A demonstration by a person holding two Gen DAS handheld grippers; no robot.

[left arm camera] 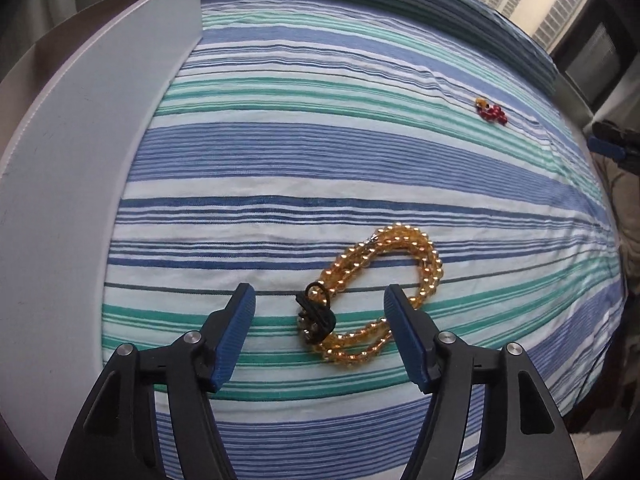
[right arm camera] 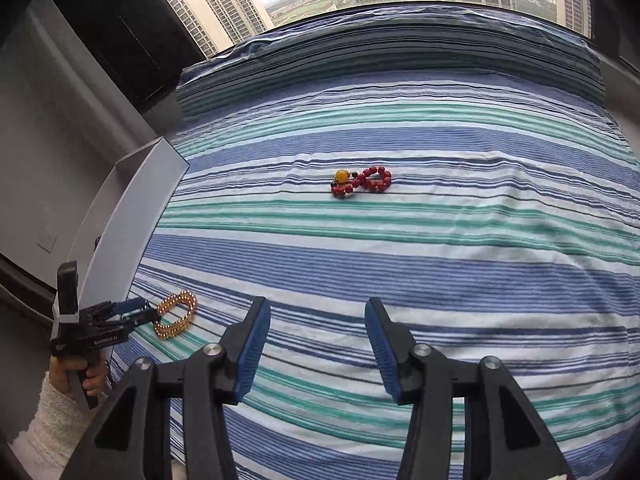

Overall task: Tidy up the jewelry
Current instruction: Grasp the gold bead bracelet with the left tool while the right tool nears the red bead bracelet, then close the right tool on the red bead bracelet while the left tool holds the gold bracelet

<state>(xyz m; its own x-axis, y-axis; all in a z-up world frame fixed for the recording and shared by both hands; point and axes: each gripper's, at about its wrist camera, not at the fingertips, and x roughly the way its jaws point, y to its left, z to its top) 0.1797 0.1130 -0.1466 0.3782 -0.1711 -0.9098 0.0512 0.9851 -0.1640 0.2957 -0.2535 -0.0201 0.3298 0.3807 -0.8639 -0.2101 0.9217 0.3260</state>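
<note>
An amber bead bracelet (left arm camera: 384,288) with a black tassel knot (left arm camera: 316,314) lies on the striped bedsheet (left arm camera: 280,160), partly between the fingers of my open left gripper (left arm camera: 320,300). It also shows in the right wrist view (right arm camera: 176,320), with the left gripper (right arm camera: 140,314) at its near end. A red bead bracelet (right arm camera: 362,182) with one orange bead lies further out on the sheet, well ahead of my open, empty right gripper (right arm camera: 318,308). It shows small in the left wrist view (left arm camera: 491,111).
A white board or box lid (left arm camera: 80,160) stands along the left side of the bed, also in the right wrist view (right arm camera: 132,216). A window with tall buildings is beyond the far edge of the bed. The right gripper's tip (left arm camera: 612,146) shows at the right bed edge.
</note>
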